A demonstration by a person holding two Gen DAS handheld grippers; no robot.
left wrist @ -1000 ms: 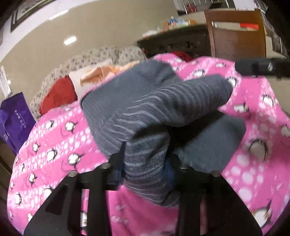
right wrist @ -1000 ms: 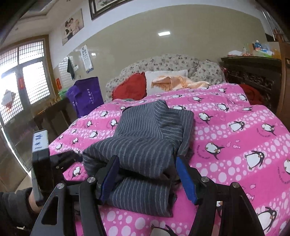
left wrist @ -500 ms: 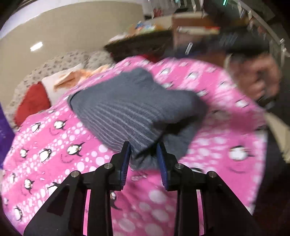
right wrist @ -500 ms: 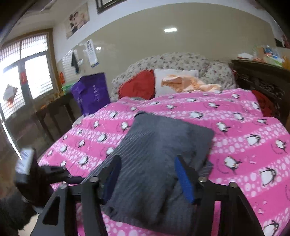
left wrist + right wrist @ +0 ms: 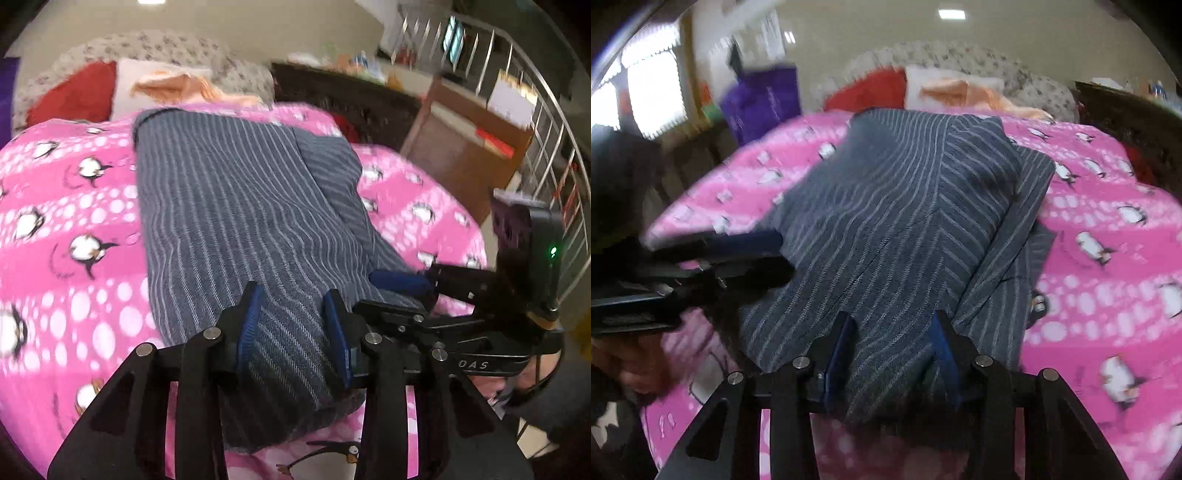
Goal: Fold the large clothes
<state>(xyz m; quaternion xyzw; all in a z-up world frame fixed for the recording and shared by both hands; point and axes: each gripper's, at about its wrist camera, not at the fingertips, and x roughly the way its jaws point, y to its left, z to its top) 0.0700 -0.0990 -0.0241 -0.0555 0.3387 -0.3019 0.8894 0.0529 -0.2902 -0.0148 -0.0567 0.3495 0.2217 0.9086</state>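
Observation:
A folded grey striped garment [image 5: 236,206] lies on the pink penguin blanket [image 5: 66,206]; it also shows in the right wrist view [image 5: 908,206]. My left gripper [image 5: 293,317] is shut on the garment's near edge, with fabric bunched between its blue pads. My right gripper [image 5: 892,345] is shut on the same near edge further right. The right gripper also shows at the right of the left wrist view [image 5: 399,280], and the left gripper shows at the left of the right wrist view [image 5: 746,254]. The garment's underside is hidden.
Red [image 5: 74,92] and white pillows and a floral headboard [image 5: 155,44] are at the far end of the bed. A purple bag [image 5: 761,99] stands to the left. A dark wooden cabinet [image 5: 343,99], a wooden chair [image 5: 465,155] and a metal railing [image 5: 554,122] are to the right.
Both grippers have swung round to the garment's near edge and closed on it. The garment now lies flatter and longer on the blanket than the bundle a second ago.

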